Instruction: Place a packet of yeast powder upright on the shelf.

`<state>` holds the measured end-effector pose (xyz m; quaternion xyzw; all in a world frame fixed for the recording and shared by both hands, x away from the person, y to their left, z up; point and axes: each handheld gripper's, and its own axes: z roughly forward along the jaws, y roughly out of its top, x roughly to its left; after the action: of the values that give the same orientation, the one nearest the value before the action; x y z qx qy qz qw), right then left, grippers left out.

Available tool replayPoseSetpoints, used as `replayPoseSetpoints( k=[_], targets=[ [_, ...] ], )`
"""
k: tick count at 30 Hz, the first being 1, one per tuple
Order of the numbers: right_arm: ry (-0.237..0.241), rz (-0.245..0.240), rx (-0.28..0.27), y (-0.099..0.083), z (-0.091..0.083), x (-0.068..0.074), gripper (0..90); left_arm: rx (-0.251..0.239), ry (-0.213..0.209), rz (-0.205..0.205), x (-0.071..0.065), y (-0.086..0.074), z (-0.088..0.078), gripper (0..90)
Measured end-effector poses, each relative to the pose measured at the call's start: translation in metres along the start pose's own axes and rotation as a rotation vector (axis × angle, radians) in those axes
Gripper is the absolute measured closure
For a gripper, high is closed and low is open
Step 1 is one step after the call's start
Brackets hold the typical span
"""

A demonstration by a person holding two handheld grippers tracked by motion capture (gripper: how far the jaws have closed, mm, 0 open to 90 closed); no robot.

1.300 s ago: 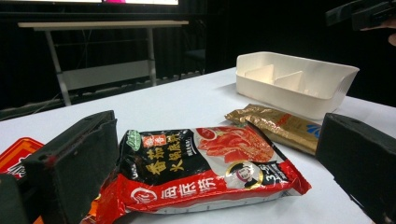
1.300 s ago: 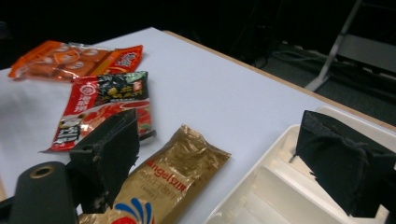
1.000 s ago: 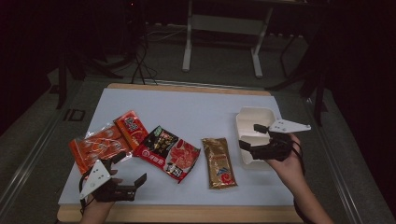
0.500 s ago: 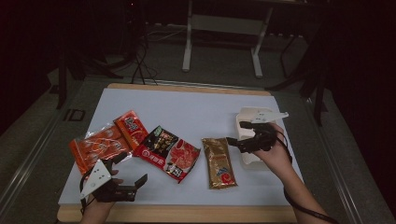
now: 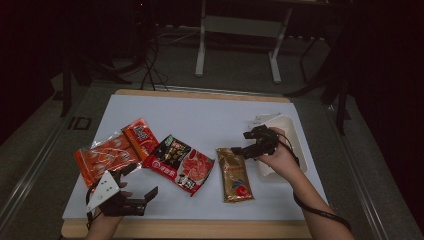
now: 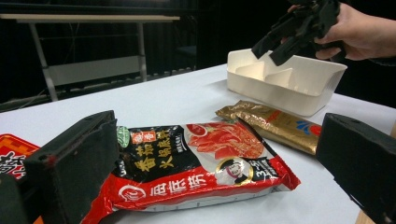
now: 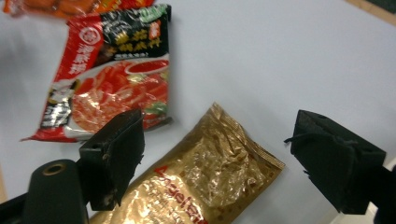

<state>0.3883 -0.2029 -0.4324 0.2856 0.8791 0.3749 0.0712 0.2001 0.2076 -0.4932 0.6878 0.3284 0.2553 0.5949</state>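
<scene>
White bench (image 5: 200, 115) is carrying snack packets; right tool (image 5: 239, 150), spread yet narrowing, is hovering over the gold packet (image 5: 234, 174); left tool (image 5: 134, 188) spread.

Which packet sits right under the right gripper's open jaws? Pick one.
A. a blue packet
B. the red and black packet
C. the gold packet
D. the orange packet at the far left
C: in the right gripper view the gold packet lies on the table between and below the open jaws of the right gripper, with the red and black packet off to one side.
</scene>
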Motion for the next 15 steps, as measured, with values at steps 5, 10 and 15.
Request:
replayPoseSetpoints(
  k=[5, 10, 15],
  targets=[
    [-0.005, 0.007, 0.052, 0.005, 0.015, -0.005, 19.0, 0.002, -0.003, 0.004, 0.0, 0.0, 0.0, 0.2],
    [-0.024, 0.031, 0.111, 0.005, 0.034, -0.011, 20.6, 0.003, -0.003, 0.005, 0.0, 0.0, 0.0, 0.2],
    [-0.053, 0.055, 0.196, 0.002, 0.052, -0.016, 21.2, 0.006, -0.005, 0.007, -0.001, 0.0, 0.0, 0.2]
  ],
)
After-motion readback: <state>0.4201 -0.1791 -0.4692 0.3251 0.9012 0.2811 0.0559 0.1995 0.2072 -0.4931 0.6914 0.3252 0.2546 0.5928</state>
